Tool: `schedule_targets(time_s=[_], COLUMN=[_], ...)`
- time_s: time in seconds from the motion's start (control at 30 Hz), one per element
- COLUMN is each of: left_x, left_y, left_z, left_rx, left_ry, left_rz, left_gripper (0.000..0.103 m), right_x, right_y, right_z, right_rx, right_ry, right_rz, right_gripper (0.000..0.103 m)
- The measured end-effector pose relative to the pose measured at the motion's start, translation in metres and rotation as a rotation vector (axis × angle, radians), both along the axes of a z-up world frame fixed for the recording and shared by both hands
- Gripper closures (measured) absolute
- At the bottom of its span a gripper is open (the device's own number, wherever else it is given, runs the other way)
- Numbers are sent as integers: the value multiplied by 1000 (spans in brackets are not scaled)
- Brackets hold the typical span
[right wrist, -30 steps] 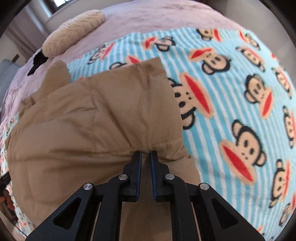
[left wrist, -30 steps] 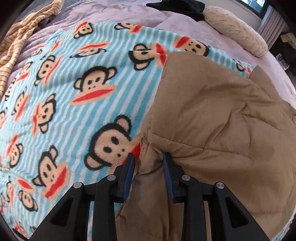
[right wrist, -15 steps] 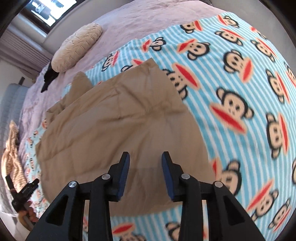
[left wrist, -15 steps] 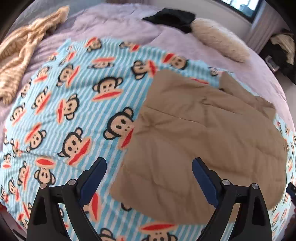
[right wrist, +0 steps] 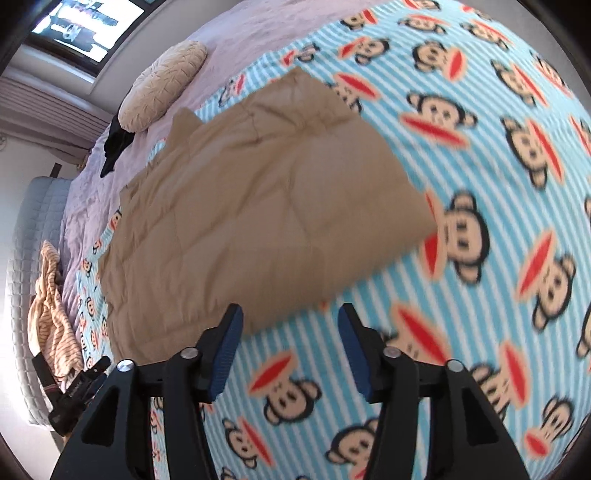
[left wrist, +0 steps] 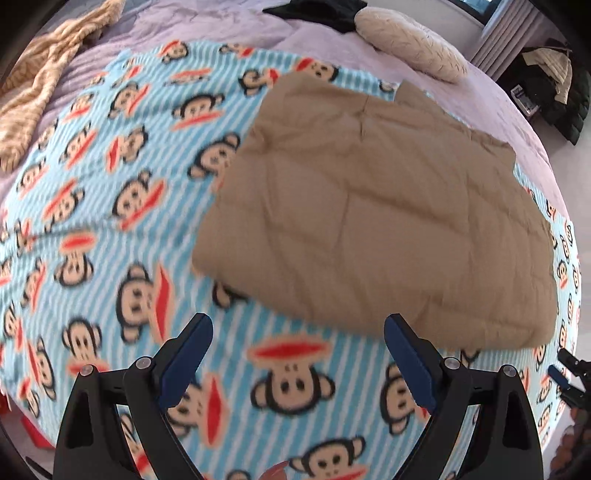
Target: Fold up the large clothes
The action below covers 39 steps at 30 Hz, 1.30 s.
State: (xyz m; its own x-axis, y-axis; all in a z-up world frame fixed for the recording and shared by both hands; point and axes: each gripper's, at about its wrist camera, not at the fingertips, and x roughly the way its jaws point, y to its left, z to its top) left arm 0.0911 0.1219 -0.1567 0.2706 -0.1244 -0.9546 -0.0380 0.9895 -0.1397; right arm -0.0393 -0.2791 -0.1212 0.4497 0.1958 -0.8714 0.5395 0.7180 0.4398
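Motion blur smears the near edge of the tan garment (left wrist: 373,206) in both views, so its hem is hard to trace, and whatever is folded beneath its top layer is hidden. A flap at its far corner (right wrist: 184,122) is too creased to tell whether it is a collar or a sleeve. The garment lies folded on the monkey blanket (left wrist: 122,166), which covers a bed (left wrist: 207,26) with lilac bedding. One garment, one blanket, one cream pillow (left wrist: 410,44), one black cloth (left wrist: 314,9) beside the pillow, one striped cloth (left wrist: 40,74) at the bed's edge. Dark clothes (left wrist: 554,92) off the bed are cut off by the frame. No legible writing shows. The left tongs (left wrist: 297,354) gape wide and hold nothing, above the blanket just short of the garment. The right tongs (right wrist: 290,343) are also spread and hold nothing, near the garment's edge.
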Motion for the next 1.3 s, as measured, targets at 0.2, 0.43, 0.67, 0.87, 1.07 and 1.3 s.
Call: schedule_targets(time_s=[0.2, 0.43, 0.67, 0.87, 1.07, 1.3], left_x=[-18, -20, -7, 10, 28, 53], left_y=[6, 5, 11, 31, 55, 54], left_z=[-16, -31, -36, -48, -79, -101], left_rx=[-27, -59, -151, -264, -590, -664], left_ry=[53, 79, 73, 91, 109, 45], left_rz=[45, 51, 78, 145, 233, 274], left_gripper=[8, 8, 8, 8, 8, 8], right_x=[-16, -19, -4, 10, 13, 34], right_y=[11, 12, 14, 9, 3, 0], right_z=[-24, -44, -57, -68, -79, -108], right_rx=[99, 201, 306, 361, 465, 576], right_ry=[21, -9, -40, -25, -97, -211], right_rz=[-42, -82, -103, -97, -120, -144], right_gripper=[22, 9, 0, 0, 0, 0])
